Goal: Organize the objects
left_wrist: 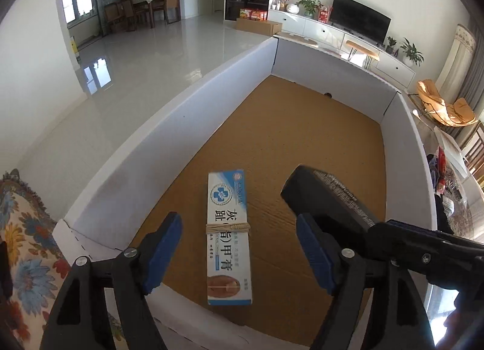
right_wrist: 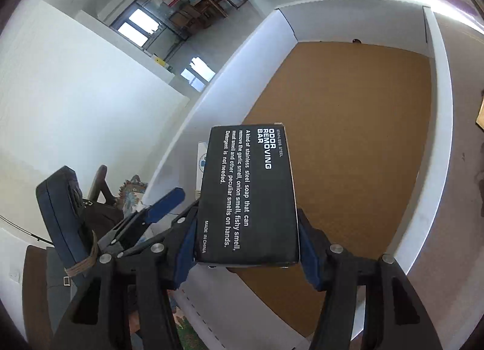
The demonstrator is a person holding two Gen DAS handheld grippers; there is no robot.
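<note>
A white-walled cardboard box [left_wrist: 169, 150] with a brown floor lies below both grippers. A blue-and-white ointment carton [left_wrist: 229, 238] with a rubber band around it lies flat on the box floor near the front left. My left gripper [left_wrist: 239, 247] is open above it, one finger on each side, not touching. My right gripper [right_wrist: 245, 244] is shut on a black "Odor Removing Bar" box [right_wrist: 251, 195], held above the front part of the cardboard box [right_wrist: 435, 114]. That black box also shows in the left wrist view [left_wrist: 326, 198], to the right of the carton.
A flowered cushion [left_wrist: 27, 247] lies left of the box. A TV cabinet [left_wrist: 341, 32] and an orange chair [left_wrist: 441, 105] stand beyond it. The left gripper's body [right_wrist: 99, 223] shows left of the black box in the right wrist view.
</note>
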